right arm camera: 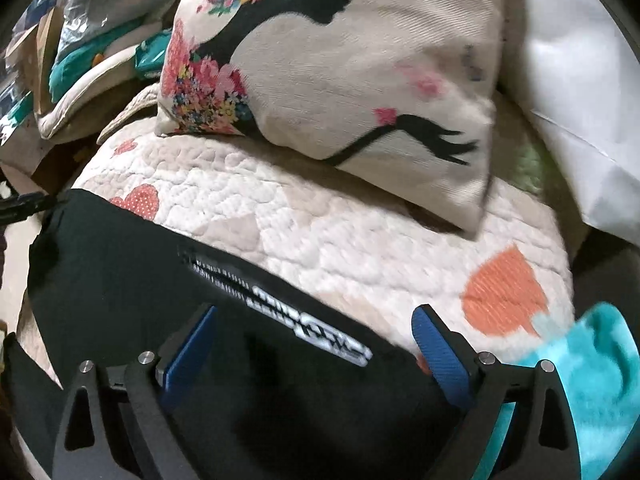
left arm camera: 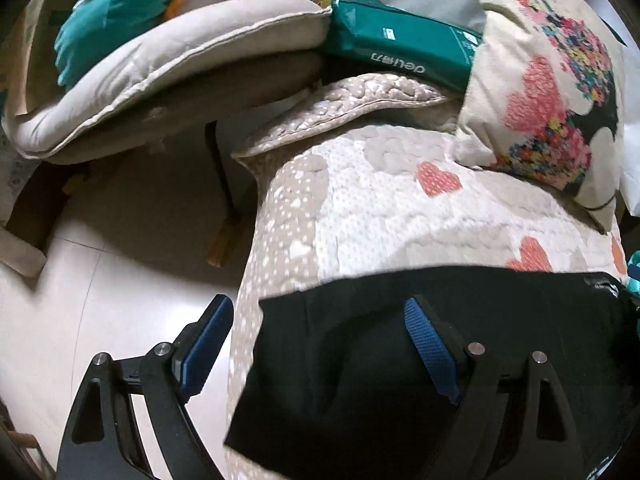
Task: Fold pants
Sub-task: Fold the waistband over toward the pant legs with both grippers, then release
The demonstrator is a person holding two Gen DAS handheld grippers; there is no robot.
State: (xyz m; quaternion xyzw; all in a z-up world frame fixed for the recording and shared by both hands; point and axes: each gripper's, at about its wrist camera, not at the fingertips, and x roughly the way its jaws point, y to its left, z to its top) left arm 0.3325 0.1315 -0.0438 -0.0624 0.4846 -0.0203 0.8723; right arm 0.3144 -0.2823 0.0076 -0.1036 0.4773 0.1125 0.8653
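Observation:
Black pants (left arm camera: 360,360) lie flat on a quilted heart-print cover (left arm camera: 360,208). In the left wrist view my left gripper (left arm camera: 320,312) is open, its blue pads straddling the pants' left edge, one pad over the floor side and one over the cloth. In the right wrist view the pants (right arm camera: 120,264) show a white printed logo (right arm camera: 320,336). My right gripper (right arm camera: 316,320) is open above the pants' right part, with the logo between its blue pads. Neither gripper holds cloth.
A floral printed pillow (right arm camera: 340,60) rests on the cover behind the pants. A teal cloth (right arm camera: 592,380) lies at the right. A beige cushion (left arm camera: 168,72) and a green package (left arm camera: 400,48) sit at the back. Pale floor (left arm camera: 100,280) lies left of the cover.

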